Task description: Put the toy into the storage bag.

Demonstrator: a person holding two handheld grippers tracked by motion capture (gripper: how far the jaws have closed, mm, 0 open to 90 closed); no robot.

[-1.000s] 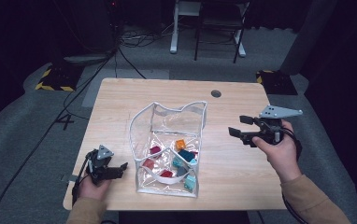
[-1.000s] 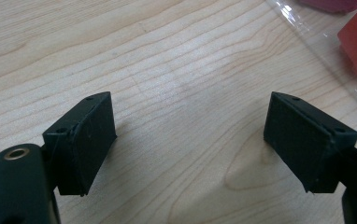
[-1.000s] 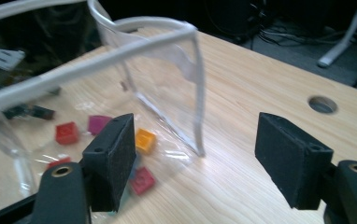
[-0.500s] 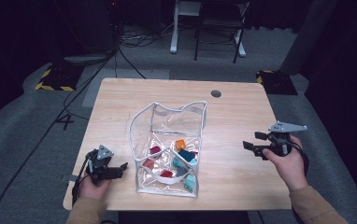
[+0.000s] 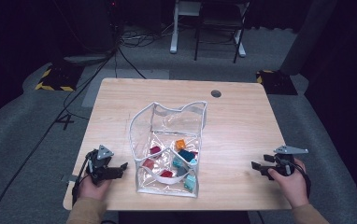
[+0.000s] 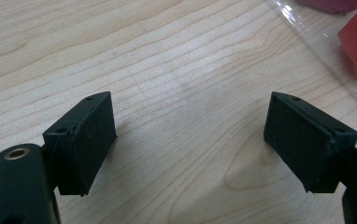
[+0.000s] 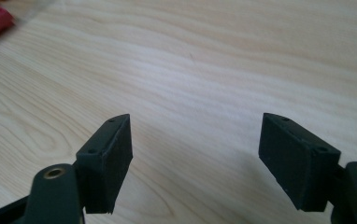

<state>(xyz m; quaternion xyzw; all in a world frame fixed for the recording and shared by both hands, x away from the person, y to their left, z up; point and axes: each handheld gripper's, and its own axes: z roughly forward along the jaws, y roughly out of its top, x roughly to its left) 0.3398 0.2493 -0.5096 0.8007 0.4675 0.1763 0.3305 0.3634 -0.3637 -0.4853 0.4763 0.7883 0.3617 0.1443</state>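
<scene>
1. Left gripper (image 5: pixel 120 167): jaws are held wide, nothing between; set just beside the bag's left edge, nearer of the two.
2. Right gripper (image 5: pixel 257 167): jaws have just been opening, empty; set well apart, rightward.
3. Clear bag (image 5: pixel 167 144) of coloured blocks (image 5: pixel 180 144): stood mid-table (image 5: pixel 242 121) between both, long axis running near-to-far.

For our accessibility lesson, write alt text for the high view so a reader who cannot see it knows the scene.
A clear plastic pouch holding small coloured blocks lies open in the middle of a wooden table. A person's hands rest at the near edge on either side of it, the left gripper and right gripper both empty with jaws open, pointing inward toward the pouch. Dark floor and cables surround the table.
</scene>
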